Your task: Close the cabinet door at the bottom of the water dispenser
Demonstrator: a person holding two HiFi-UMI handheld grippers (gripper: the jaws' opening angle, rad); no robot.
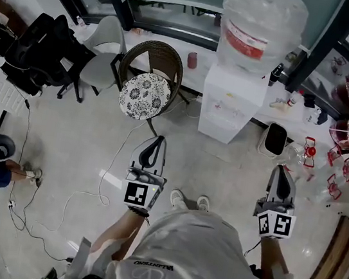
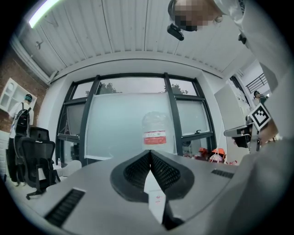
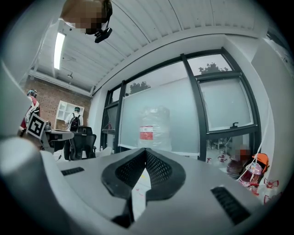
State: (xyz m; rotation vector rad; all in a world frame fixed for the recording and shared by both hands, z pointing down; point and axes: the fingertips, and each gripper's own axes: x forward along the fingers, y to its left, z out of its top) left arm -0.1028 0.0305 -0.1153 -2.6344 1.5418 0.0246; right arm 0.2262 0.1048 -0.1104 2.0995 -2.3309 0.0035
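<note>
Two items under my control: left gripper (image 1: 155, 140), jaws together, empty; right gripper (image 1: 282, 170), jaws together, empty. Both face the water dispenser (image 1: 230, 108), well apart from it.

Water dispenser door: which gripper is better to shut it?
Probably the right gripper: the water dispenser looks bigger, so nearer, in its view. A chair stands near the left gripper. Both are shut, far off.
</note>
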